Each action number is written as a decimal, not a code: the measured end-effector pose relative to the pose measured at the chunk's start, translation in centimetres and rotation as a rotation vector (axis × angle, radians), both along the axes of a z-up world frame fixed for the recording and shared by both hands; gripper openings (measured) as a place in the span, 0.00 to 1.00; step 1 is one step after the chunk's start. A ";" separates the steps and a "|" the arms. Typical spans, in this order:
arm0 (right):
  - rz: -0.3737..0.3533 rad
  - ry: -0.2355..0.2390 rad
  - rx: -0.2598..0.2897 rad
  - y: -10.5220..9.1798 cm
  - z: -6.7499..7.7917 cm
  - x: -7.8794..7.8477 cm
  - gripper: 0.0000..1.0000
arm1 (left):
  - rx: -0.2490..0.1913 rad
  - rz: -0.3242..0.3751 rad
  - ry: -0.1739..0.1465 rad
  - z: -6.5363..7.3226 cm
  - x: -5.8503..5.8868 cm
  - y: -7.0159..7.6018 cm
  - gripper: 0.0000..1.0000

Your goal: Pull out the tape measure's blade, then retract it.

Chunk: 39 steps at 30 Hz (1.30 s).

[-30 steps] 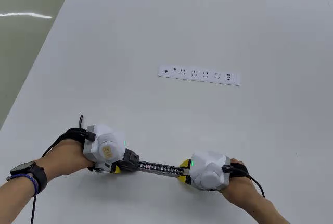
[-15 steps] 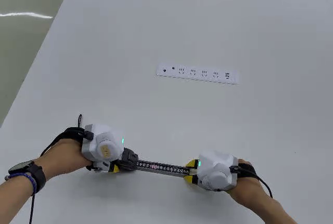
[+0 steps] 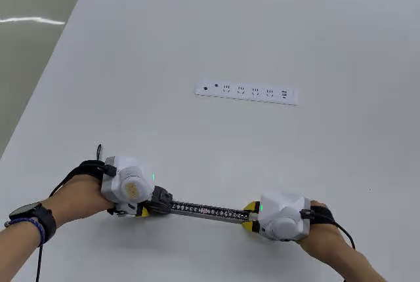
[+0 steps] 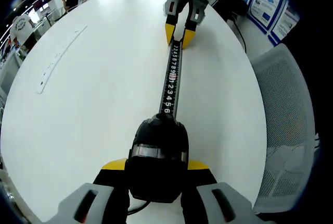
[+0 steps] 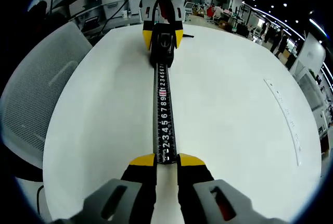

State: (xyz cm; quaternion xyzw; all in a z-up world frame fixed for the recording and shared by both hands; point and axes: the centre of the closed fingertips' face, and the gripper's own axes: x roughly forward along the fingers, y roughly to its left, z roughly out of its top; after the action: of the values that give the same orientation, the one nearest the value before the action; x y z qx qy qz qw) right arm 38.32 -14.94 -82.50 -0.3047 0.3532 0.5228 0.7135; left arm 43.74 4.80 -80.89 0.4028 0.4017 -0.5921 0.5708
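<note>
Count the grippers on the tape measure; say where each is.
2. The left gripper clamps the black case at the near left of the table; the right gripper pinches the blade's end, near right.

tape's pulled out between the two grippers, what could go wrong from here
1. The right gripper pinches only the tip of the blade; if it slips, the blade would likely whip back into the case.
2. The left gripper grips only the rear of the case; pulling further might drag it out of the jaws.

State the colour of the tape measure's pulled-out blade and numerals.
The long flat blade is black with white numerals, clearest in the right gripper view.
</note>
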 end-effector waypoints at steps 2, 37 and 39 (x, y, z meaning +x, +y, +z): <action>0.000 0.000 -0.006 -0.5 0.0 -0.1 0.13 | 0.000 0.001 0.001 0.0 0.0 0.0 0.35; -0.006 0.020 -0.035 -4.9 0.1 -1.1 0.13 | 0.002 0.006 0.007 0.1 0.0 -0.2 0.35; -0.006 0.021 -0.036 -5.0 0.1 -1.2 0.13 | 0.001 0.006 0.007 0.1 0.0 -0.2 0.35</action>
State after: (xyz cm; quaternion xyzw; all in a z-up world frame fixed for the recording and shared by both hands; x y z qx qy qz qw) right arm 37.14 -19.93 -82.37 -0.3110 0.3709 0.5172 0.7059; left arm 43.71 4.65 -80.82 0.3999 0.4053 -0.5914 0.5710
